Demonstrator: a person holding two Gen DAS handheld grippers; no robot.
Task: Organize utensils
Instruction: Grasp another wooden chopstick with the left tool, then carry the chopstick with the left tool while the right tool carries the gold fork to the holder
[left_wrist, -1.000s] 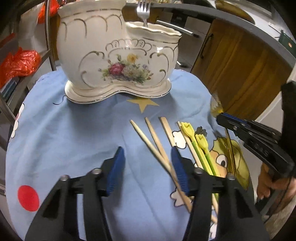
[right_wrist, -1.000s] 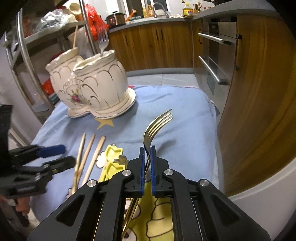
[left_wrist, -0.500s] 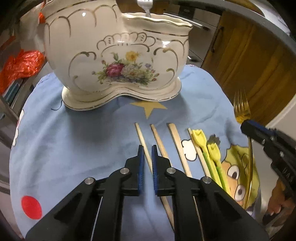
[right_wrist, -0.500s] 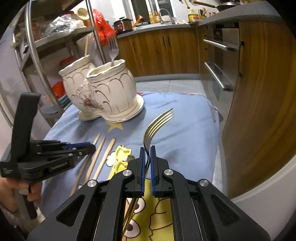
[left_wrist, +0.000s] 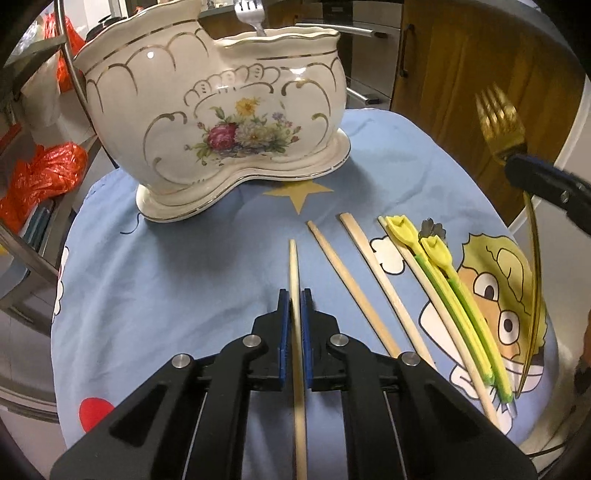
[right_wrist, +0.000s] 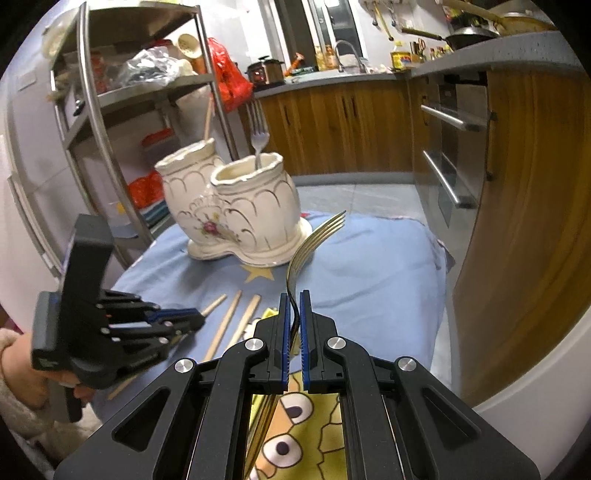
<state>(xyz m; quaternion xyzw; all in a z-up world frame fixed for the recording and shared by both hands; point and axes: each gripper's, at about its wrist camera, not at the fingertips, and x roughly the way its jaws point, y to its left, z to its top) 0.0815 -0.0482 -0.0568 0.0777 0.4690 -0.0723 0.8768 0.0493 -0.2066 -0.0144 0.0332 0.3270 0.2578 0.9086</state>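
**Both grippers clamped on utensils above the blue cloth**

The left gripper (left_wrist: 294, 295) has its blue-padded jaws clenched on a pale wooden chopstick (left_wrist: 295, 280). The stick runs straight forward between the pads, and its tip points toward the cream ceramic two-compartment utensil holder with gold trim and a painted flower bouquet (left_wrist: 229, 122). The holder stands at the far edge of the table covered by a light blue cartoon-print cloth (left_wrist: 166, 266).

The right gripper (right_wrist: 294, 295) is pinched tight on the neck of a gold-coloured metal fork (right_wrist: 314, 240). The fork is held off the cloth, tines forward and curving up toward the holder's near compartment.

A silver fork (right_wrist: 257, 136) stands upright in the holder's compartment nearer the right side of the table. In the right wrist view, a wooden stick (right_wrist: 208, 118) rises from the other compartment.

On the cloth, to the right of the held chopstick, lie three more wooden chopsticks (left_wrist: 351, 280) side by side. Next to them is a pair of yellow and green plastic chopsticks with tulip-shaped tops (left_wrist: 447, 280), resting on the yellow cartoon figure near the table's right edge. A person's hand (right_wrist: 33, 373) grips the left gripper's handle at the near left corner.
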